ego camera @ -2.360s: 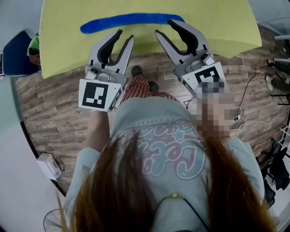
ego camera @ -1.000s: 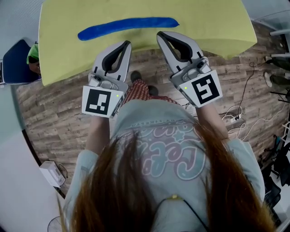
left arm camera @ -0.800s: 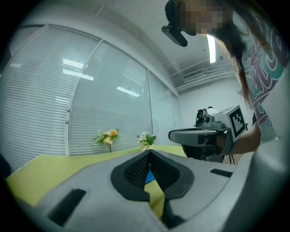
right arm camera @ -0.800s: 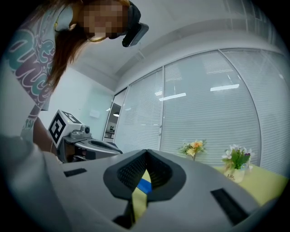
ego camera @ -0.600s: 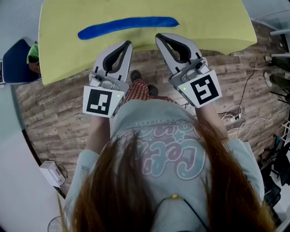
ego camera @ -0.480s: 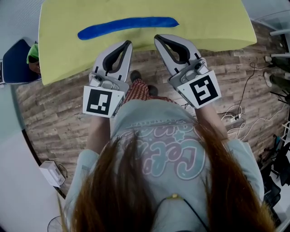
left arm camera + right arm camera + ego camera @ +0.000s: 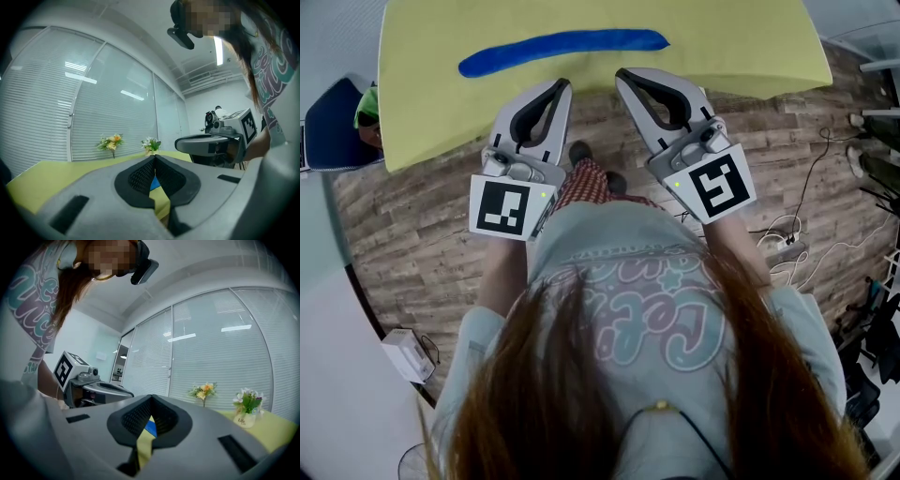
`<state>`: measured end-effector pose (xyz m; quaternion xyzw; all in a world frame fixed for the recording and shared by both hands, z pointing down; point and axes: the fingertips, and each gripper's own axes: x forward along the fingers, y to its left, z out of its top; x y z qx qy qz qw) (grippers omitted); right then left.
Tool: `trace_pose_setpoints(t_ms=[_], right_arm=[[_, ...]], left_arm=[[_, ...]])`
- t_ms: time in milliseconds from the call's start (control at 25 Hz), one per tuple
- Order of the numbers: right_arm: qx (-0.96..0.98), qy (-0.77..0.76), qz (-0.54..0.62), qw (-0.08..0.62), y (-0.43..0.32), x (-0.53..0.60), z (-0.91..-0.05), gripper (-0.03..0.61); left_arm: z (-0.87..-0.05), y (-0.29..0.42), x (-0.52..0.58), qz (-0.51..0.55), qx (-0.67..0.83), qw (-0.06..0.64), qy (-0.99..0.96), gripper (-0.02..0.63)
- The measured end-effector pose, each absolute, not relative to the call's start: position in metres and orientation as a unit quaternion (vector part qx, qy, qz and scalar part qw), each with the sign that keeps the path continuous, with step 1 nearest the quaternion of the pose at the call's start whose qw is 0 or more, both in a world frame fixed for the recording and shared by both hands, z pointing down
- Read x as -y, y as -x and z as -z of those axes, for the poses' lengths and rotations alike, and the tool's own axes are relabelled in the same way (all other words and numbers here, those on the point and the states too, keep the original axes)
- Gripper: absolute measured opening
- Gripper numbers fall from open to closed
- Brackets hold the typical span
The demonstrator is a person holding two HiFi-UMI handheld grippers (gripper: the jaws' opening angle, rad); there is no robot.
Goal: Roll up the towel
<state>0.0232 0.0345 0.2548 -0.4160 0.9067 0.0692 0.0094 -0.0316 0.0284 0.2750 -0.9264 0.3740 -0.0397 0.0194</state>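
Observation:
The blue towel (image 7: 562,49) lies as a long narrow roll across the yellow table (image 7: 431,94), beyond both grippers. In the head view my left gripper (image 7: 562,85) and right gripper (image 7: 621,74) point at the table's near edge, side by side, apart from the towel. Both are shut with nothing between the jaws. In the left gripper view the left gripper (image 7: 154,157) has its tips together, and a sliver of the blue towel (image 7: 153,183) shows through the hollow behind them. The right gripper view shows the right gripper (image 7: 151,397) the same way, with the blue towel (image 7: 151,427) beyond.
Two small flower vases (image 7: 204,391) (image 7: 247,405) stand on the table's far side before a blind-covered glass wall. A blue chair (image 7: 333,127) stands left of the table. Cables (image 7: 806,244) and a white box (image 7: 405,349) lie on the wood floor.
Both grippers' jaws stood apart over the table edge near the towel in the earliest frame; now both are shut and drawn back to the edge. The right gripper has drifted slightly left.

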Motion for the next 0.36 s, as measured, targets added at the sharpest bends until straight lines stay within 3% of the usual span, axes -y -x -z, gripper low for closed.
trace_pose_setpoints(t_ms=[360], right_arm=[[-0.907, 0.414, -0.072, 0.010, -0.0228, -0.0427, -0.2500, 0.003]], left_arm=[[-0.2671, 0.0369, -0.0347, 0.026, -0.382, 0.033, 0.923, 0.012]])
